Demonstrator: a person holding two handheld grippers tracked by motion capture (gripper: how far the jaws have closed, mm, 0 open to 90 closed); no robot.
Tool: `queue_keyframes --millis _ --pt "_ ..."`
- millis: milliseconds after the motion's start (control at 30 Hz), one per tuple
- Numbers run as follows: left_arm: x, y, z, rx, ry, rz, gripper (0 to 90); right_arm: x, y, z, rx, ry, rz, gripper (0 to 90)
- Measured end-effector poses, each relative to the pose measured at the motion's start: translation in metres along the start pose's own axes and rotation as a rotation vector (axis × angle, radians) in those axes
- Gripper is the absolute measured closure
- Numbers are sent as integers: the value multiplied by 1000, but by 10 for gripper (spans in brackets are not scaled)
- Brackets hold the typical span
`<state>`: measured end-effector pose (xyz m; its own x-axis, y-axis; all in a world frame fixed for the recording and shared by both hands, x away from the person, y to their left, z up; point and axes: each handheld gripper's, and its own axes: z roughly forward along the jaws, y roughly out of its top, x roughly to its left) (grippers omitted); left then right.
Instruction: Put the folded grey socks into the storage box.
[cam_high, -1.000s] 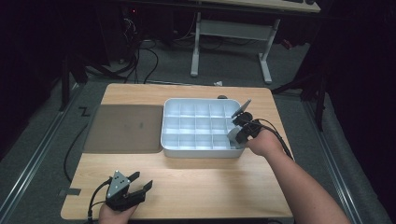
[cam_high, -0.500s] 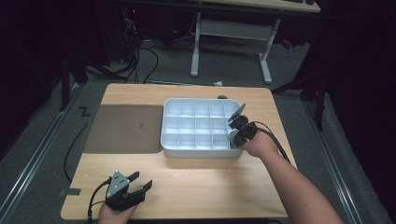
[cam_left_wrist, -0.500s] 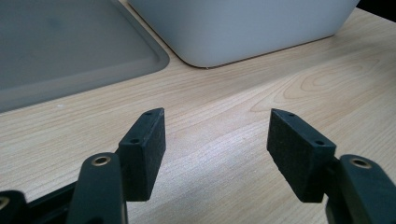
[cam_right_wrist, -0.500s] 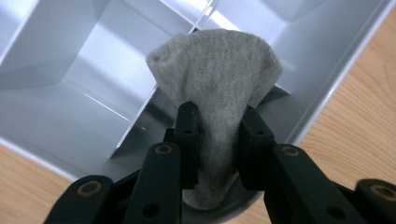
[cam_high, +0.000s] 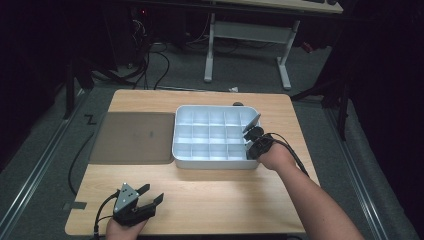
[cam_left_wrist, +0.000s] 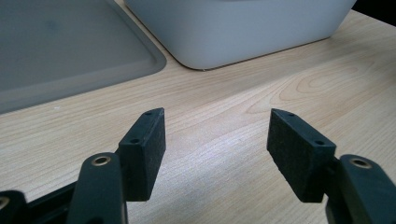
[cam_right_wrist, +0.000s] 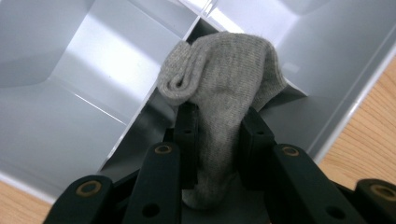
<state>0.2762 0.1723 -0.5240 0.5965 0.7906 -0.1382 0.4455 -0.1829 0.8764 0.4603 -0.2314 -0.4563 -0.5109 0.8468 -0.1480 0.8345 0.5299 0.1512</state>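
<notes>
A white bin (cam_high: 216, 134) split into several compartments stands on the wooden table (cam_high: 210, 195). My right gripper (cam_high: 251, 134) hovers over the bin's right edge, shut on a folded grey sock (cam_right_wrist: 224, 88); in the high view the grey sock (cam_high: 253, 121) sticks up from the jaws. Below it in the right gripper view lie the bin's dividers (cam_right_wrist: 154, 93). My left gripper (cam_high: 150, 196) rests open near the table's front left edge, its pads (cam_left_wrist: 144, 149) wide apart over bare wood.
A flat grey lid or mat (cam_high: 132, 137) lies left of the bin, touching it. A small dark object (cam_high: 238, 104) sits behind the bin. Cables trail from both grippers. Metal desk legs (cam_high: 282, 60) stand on the floor beyond.
My right gripper with the sock has shifted slightly toward the bin's right edge. The left gripper has stayed in place.
</notes>
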Motion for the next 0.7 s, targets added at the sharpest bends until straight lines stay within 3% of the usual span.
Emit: queue_keyframes --millis 167,367,533,600,633,700 --pt "1 0 0 0 0 -3 379 -1 0 0 2 12 12 716" --pt "1 0 1 5 -5 -6 380 -4 -1 -5 -4 42 7 629" --pt "1 0 1 1 -4 -10 380 -5 -1 -17 -14 55 -2 590" --pt "2 0 0 0 -4 -13 380 -8 1 -23 -28 64 -20 603" --pt "2 0 0 1 -5 -15 380 -7 1 -27 -23 70 3 615" --pt "2 0 1 0 -5 -14 380 -7 4 -35 -42 64 0 721"
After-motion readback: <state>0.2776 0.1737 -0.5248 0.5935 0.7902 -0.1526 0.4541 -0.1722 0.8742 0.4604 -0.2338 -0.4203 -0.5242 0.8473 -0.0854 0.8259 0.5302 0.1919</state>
